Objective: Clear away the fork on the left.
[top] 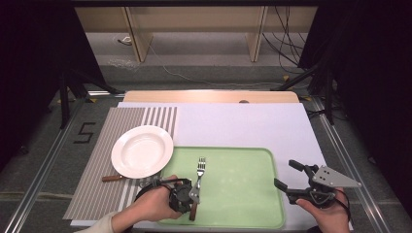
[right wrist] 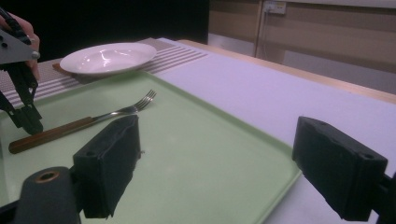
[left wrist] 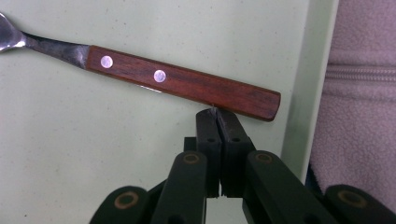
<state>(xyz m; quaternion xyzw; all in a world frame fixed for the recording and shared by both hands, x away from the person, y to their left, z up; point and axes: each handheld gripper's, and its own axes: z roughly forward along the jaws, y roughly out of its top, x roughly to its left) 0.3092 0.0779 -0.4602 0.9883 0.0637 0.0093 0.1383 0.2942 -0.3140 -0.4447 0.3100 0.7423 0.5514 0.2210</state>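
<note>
1. A green tray (top: 243,194) is seen on the white surface (top: 243,126), near the person's edge, at about 6 o'clock in the high view.
2. A fork (top: 198,180) with a wooden handle is laid flat on the tray's left part, its tines pointed toward 12 o'clock and its handle end toward 6 o'clock, close to the tray's near rim.
3. The left tongs (top: 193,196) are held by the left hand (top: 150,206) at about 7 o'clock, over the fork's handle.
4. In the left gripper view the jaws of the left tongs (left wrist: 217,119) are seen pressed together with nothing between them; their tips are placed just beside the handle's end (left wrist: 243,95), and contact cannot be told.
5. The right tongs (top: 286,177) are held by the right hand (top: 328,216) at about 5 o'clock, at the tray's right rim.
6. In the right gripper view the jaws of the right tongs (right wrist: 215,158) are seen spread wide and empty, above the tray (right wrist: 196,154), with the fork (right wrist: 79,126) lying farther off toward 10 o'clock.
7. A white deep plate (top: 142,151) is set on a striped placemat (top: 104,160) at about 9 o'clock, left of the tray and apart from the fork.
8. A second wooden handle (top: 112,178) is seen protruding from under the plate's near edge; the utensil's kind cannot be told.
</note>
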